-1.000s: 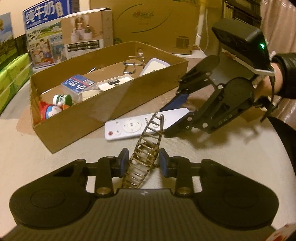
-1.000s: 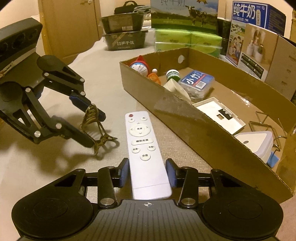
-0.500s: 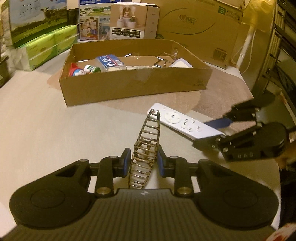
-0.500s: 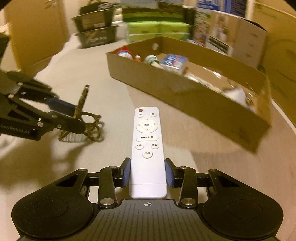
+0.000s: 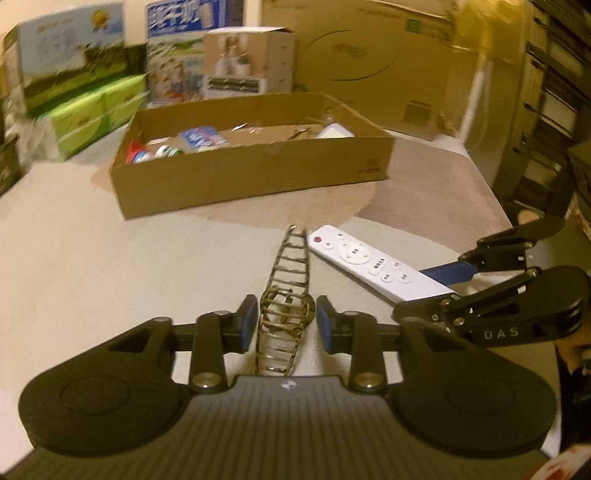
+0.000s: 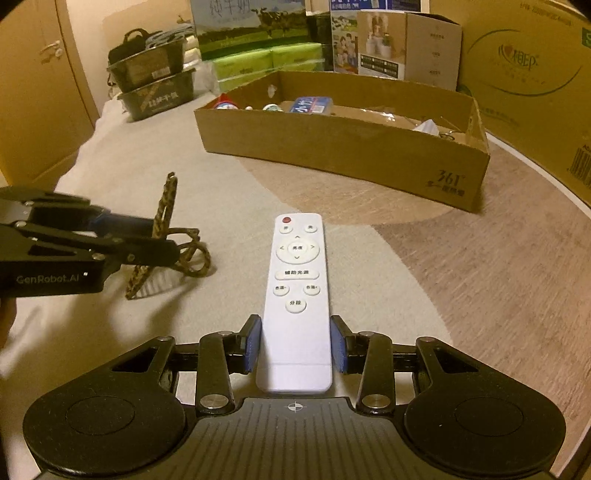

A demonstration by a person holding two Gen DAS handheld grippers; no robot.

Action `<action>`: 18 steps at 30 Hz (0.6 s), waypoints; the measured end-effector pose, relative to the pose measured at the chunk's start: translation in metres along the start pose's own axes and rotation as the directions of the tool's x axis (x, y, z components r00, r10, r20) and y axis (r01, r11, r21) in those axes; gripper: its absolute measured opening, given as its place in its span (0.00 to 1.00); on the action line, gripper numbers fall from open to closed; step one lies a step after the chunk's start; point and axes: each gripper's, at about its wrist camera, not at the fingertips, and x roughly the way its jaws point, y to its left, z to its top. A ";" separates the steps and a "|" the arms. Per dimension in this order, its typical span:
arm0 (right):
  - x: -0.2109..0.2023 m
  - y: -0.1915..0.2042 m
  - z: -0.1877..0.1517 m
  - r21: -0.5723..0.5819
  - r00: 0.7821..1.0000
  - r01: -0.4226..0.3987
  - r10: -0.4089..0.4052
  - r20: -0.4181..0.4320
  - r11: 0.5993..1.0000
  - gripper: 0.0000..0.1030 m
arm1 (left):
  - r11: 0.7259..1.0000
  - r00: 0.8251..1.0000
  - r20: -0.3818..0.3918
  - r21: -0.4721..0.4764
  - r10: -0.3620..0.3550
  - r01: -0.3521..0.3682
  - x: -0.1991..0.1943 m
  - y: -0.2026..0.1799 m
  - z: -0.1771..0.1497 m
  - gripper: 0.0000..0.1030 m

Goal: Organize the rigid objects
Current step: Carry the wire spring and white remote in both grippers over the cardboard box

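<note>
Left hand-held gripper (image 5: 284, 325) pads now off wire rack (image 5: 286, 295), jaws opening; box (image 5: 251, 173) farther.

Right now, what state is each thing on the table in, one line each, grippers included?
Left gripper: jaws opening, wire rack between them.
Wire rack: upright, tilted, out of the box.
Right gripper: shut on the remote.
Remote: buttons up, out of the box.
Cardboard box: open-topped, holding several items.

Prob. a home storeroom: stacked milk cartons (image 6: 255, 22), tissue packs (image 6: 266, 61), wardrobe door (image 6: 33, 92).
</note>
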 end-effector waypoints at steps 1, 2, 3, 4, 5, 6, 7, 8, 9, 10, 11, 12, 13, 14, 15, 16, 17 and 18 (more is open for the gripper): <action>-0.001 0.000 -0.001 0.006 1.000 -0.002 0.002 0.006 1.000 0.42 | 1.000 1.000 0.002 0.021 -0.006 0.006 0.001 -0.001 0.000 0.34; 0.000 0.001 -0.001 0.010 1.000 -0.005 0.005 0.011 1.000 0.45 | 0.999 1.000 0.002 0.043 -0.011 0.011 0.001 -0.002 0.000 0.34; 0.000 0.001 -0.002 0.013 1.000 -0.006 0.006 0.016 1.000 0.46 | 0.998 1.000 0.003 0.063 -0.012 0.012 0.002 -0.004 0.000 0.35; 0.000 0.002 -0.002 0.013 1.000 -0.004 0.004 0.020 1.000 0.48 | 0.997 1.000 0.003 0.077 -0.014 0.014 0.003 -0.005 0.000 0.36; 0.000 0.003 -0.003 0.011 1.000 0.000 0.000 0.024 1.000 0.49 | 0.996 1.000 0.001 0.086 -0.016 0.015 0.005 -0.006 -0.001 0.37; 0.000 0.004 -0.004 0.008 1.000 0.003 -0.003 0.028 1.000 0.50 | 0.996 1.000 -0.004 0.093 -0.010 0.011 0.007 -0.007 -0.002 0.37; 0.001 0.004 -0.004 0.007 0.999 0.005 -0.005 0.033 1.000 0.50 | 0.995 1.000 -0.008 0.096 -0.001 0.002 0.010 -0.007 -0.003 0.37; 0.002 0.005 -0.003 0.005 0.999 0.008 -0.008 0.037 1.000 0.51 | 0.995 1.000 -0.010 0.096 0.002 -0.001 0.012 -0.006 -0.004 0.37; 0.002 0.006 -0.004 0.004 0.999 0.011 -0.011 0.041 1.000 0.51 | 0.996 1.000 -0.012 0.093 0.005 -0.004 0.014 -0.005 -0.005 0.37; 0.003 0.006 -0.004 0.000 0.999 0.015 -0.015 0.044 1.000 0.51 | 0.996 1.000 -0.010 0.089 0.012 -0.011 0.016 -0.004 -0.006 0.37; 0.004 0.007 -0.003 -0.003 0.999 0.018 -0.018 0.048 1.000 0.51 | 0.996 1.000 -0.006 0.084 0.016 -0.016 0.017 -0.004 -0.007 0.37; 0.005 0.007 -0.003 -0.005 0.998 0.020 -0.020 0.052 1.000 0.51 | 0.997 1.000 -0.003 0.077 0.016 -0.016 0.017 -0.003 -0.008 0.37; 0.006 0.007 -0.003 -0.006 0.998 0.023 -0.022 0.056 1.000 0.51 | 0.998 1.000 0.000 0.067 0.014 -0.014 0.018 -0.002 -0.009 0.36; 0.007 0.007 -0.002 -0.007 0.998 0.027 -0.027 0.059 1.000 0.51 | 0.998 1.000 0.002 0.057 0.013 -0.013 0.018 -0.001 -0.009 0.36; 0.008 0.007 -0.002 -0.008 0.998 0.032 -0.032 0.063 0.999 0.51 | 0.998 1.000 0.004 0.054 0.013 -0.013 0.018 -0.001 -0.010 0.36; 0.009 0.006 -0.001 -0.006 0.997 0.039 -0.039 0.069 0.999 0.51 | 0.999 1.000 0.004 0.052 0.017 -0.018 0.019 -0.001 -0.010 0.36; 0.010 0.006 0.000 -0.002 0.996 0.043 -0.043 0.074 0.999 0.51 | 0.999 1.000 0.005 0.050 0.018 -0.019 0.019 -0.002 -0.011 0.33; 0.011 0.006 0.000 0.001 0.996 0.045 -0.045 0.079 0.999 0.51 | 0.999 1.000 0.003 0.049 0.018 -0.018 0.019 -0.002 -0.011 0.30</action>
